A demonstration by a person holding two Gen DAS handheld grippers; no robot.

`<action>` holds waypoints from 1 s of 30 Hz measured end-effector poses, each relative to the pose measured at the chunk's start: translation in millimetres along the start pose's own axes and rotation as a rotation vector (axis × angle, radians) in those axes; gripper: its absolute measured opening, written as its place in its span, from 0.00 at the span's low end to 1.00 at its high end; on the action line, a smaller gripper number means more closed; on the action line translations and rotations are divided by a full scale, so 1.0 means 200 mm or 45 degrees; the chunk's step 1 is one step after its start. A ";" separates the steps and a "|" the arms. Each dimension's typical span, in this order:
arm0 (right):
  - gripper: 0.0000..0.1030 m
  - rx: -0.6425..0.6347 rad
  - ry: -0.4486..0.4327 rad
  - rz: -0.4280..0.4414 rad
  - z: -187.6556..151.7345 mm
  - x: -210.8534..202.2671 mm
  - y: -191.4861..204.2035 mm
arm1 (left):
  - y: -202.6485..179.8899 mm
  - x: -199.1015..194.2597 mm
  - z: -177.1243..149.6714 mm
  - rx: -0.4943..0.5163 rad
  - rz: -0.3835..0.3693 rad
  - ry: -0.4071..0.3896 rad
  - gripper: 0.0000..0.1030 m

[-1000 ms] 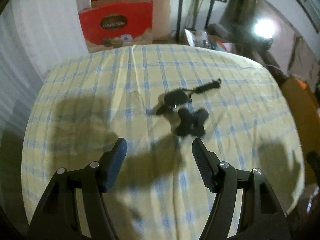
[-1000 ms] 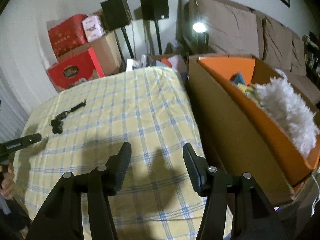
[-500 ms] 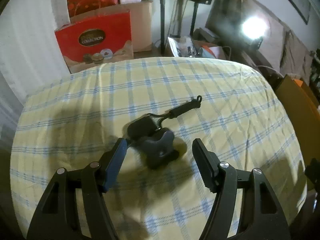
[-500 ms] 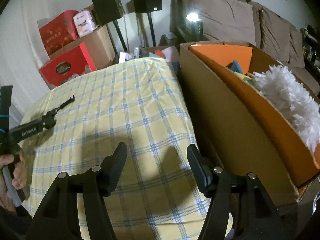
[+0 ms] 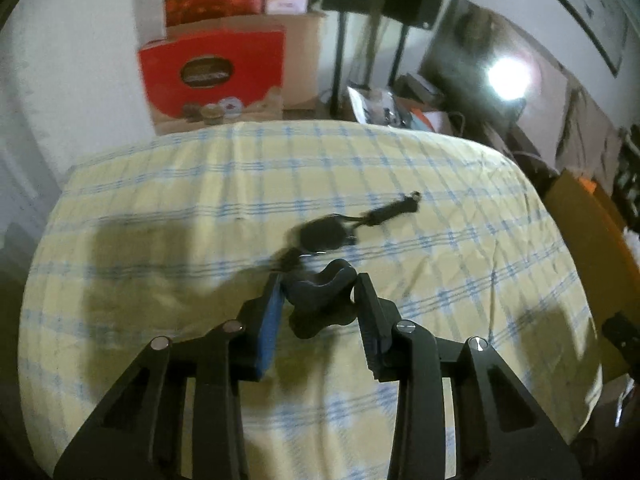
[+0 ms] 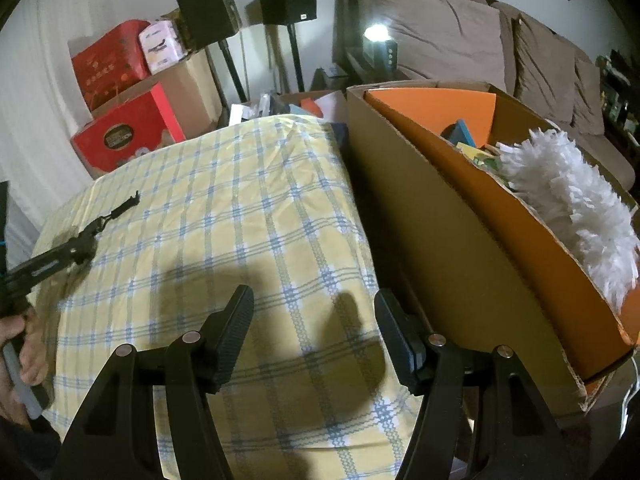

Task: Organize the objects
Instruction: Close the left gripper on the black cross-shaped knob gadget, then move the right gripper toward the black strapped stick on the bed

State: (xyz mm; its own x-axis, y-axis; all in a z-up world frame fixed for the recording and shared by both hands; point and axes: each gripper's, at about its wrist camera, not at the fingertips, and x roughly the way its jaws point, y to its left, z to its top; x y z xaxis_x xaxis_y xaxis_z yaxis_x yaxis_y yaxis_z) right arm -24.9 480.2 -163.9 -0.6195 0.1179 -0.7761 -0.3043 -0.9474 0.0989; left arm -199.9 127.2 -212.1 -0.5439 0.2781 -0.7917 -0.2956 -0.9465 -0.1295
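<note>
Closing on the black knob

My left hand-held gripper (image 5: 318, 294) is closing its jaws around the black lobed knob (image 5: 320, 304) on the checked worktop (image 5: 200, 200); my right hand-held gripper (image 6: 314, 320) is hovering spread, empty.

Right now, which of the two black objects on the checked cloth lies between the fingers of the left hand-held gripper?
The lobed black knob; the left hand-held gripper is closing around it. The corded black piece lies beyond it.

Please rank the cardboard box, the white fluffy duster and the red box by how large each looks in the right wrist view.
1. Cardboard box, by far the largest.
2. White fluffy duster.
3. Red box, smallest as it looks.

The red box stands farther from the camera, so its true size against the duster is unsure.
</note>
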 end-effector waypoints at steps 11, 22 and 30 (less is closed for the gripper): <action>0.63 -0.074 -0.011 0.009 0.01 -0.04 0.13 | 0.31 -0.15 -0.03 -0.139 0.104 -0.041 0.32; 0.68 -0.082 -0.059 0.045 0.01 -0.13 0.18 | 0.55 -0.25 -0.01 -0.256 0.193 -0.082 0.32; 0.71 -0.059 -0.078 0.041 0.02 -0.16 0.15 | 0.60 -0.26 -0.01 -0.283 0.207 -0.084 0.32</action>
State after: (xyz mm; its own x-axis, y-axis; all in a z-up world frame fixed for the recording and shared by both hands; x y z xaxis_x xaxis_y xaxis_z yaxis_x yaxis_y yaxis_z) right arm -17.2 450.0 -133.1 -0.6722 0.1035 -0.7331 -0.2503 -0.9637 0.0934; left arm -205.3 -1.4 -188.8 -0.6222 0.1228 -0.7732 -0.0248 -0.9902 -0.1374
